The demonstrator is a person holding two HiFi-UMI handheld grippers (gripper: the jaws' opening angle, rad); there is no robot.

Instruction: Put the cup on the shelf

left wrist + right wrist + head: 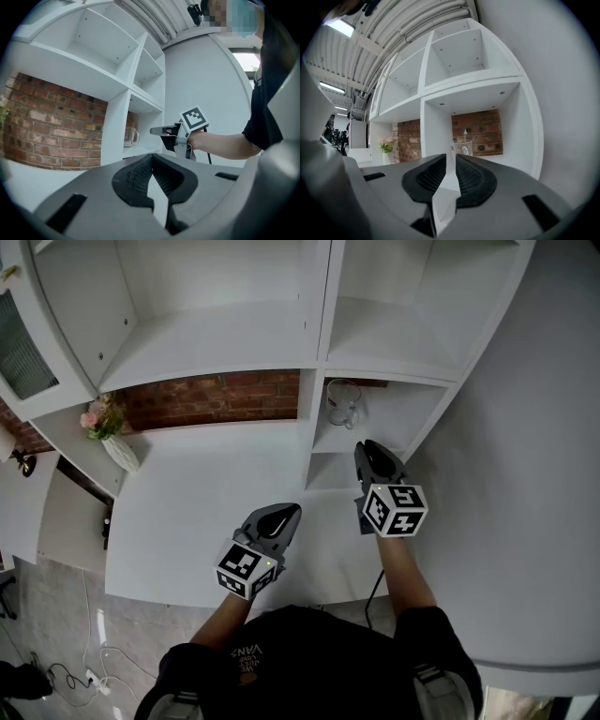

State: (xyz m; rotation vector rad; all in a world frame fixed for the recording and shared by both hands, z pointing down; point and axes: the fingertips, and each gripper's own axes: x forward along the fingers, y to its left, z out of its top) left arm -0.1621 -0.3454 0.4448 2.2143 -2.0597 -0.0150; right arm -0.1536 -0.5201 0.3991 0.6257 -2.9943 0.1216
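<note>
- We judged the placing step done: the cup stood upright on the floor of the shelf's low right compartment, with brick wall behind it and neither gripper touching it.
- We saw the right gripper just in front of the cup, outside the compartment mouth and pointing in at it. In the right gripper view the cup sat straight beyond the jaw tips, clear of them.
- Its jaws were drawn almost together, with only a thin slit between the pads. Nothing sat in that slit.
- We saw the left gripper further from the cup, over the white counter and to the cup's left.
- Its jaws were clenched tip to tip and gripped nothing. In the left gripper view the cup showed well beyond them, past the shelf's upright.
- We reckoned the next move asked little: draw the right gripper straight back from the cup without swinging sideways, so that it clears the compartment walls and the cup is not nudged.
- We thought the cup's handle the likeliest part to snag, though we could not tell exactly which way it faced.
</note>
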